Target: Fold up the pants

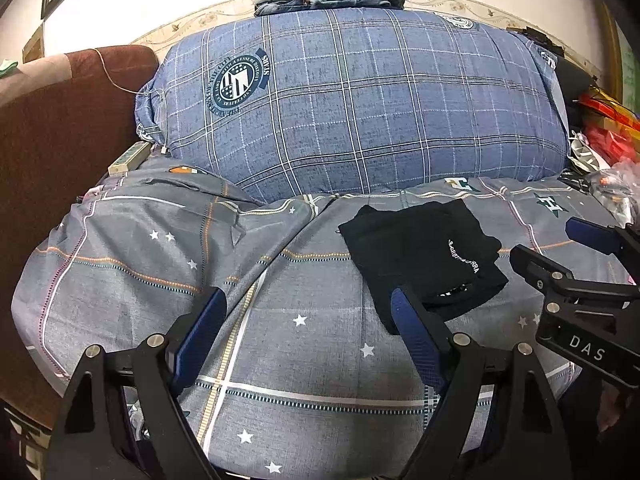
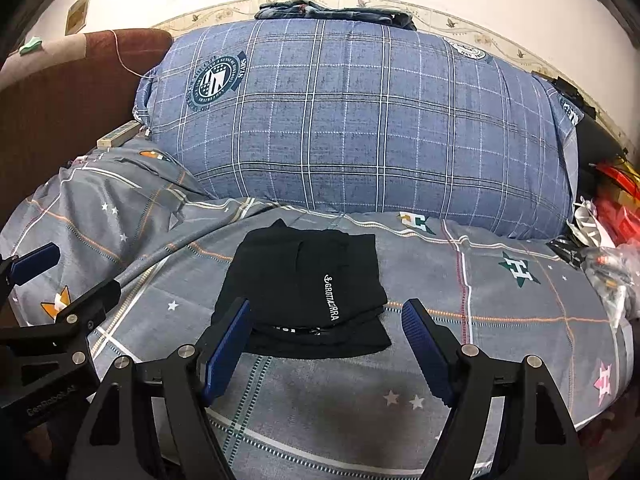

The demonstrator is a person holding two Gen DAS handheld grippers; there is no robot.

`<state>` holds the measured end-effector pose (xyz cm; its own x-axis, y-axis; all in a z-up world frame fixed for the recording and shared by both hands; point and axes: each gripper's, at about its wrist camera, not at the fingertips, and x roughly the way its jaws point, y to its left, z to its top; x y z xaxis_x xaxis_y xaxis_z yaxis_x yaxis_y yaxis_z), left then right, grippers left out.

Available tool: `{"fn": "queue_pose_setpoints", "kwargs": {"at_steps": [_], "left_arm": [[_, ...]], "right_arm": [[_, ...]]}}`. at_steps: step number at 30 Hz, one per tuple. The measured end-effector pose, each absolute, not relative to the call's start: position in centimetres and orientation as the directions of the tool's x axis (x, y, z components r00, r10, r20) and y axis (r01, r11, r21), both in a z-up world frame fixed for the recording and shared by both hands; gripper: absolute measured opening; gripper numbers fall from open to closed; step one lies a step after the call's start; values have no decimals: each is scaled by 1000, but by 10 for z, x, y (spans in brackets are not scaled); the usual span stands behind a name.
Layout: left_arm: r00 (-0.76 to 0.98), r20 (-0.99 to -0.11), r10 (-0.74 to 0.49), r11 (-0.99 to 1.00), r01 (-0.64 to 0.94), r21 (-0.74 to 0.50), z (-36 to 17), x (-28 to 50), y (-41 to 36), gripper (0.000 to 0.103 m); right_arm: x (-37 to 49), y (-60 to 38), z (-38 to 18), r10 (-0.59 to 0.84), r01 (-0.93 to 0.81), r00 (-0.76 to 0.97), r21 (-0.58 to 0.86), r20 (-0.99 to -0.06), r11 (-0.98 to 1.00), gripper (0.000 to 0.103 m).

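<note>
The black pants (image 2: 308,292) lie folded just ahead of the right gripper (image 2: 326,344), likely nearer it than the left gripper (image 1: 308,332); both 2-finger jaws gape empty.

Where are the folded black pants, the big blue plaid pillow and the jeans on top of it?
black pants (image 2: 304,280), right wrist view, middle of the folded cloth.
blue plaid pillow (image 2: 360,120), right wrist view, centre of its front.
jeans (image 1: 328,2), left wrist view, middle of the pile.

The folded pants (image 2: 308,292) lie on the bed (image 2: 500,320), before the big pillow (image 2: 360,120) — more folded clothes (image 2: 332,10) sit atop it. The sofa arm (image 2: 60,100) stands left, clutter (image 2: 612,216) right.
</note>
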<state>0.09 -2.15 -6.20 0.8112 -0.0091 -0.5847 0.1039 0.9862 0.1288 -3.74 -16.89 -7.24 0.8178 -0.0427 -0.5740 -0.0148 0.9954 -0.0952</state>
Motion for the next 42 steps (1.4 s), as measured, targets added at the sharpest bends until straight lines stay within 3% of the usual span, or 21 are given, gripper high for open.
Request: {"fn": "queue_pose_setpoints", "kwargs": {"at_steps": [20, 42], "left_arm": [[796, -604, -42, 987, 125, 97, -63, 3, -22, 85], [830, -546, -111, 984, 168, 56, -43, -6, -15, 85]], "right_arm": [[-35, -170, -75, -41, -15, 814, -92, -579, 996, 78], [-35, -161, -73, -30, -32, 819, -97, -573, 995, 78]]}}
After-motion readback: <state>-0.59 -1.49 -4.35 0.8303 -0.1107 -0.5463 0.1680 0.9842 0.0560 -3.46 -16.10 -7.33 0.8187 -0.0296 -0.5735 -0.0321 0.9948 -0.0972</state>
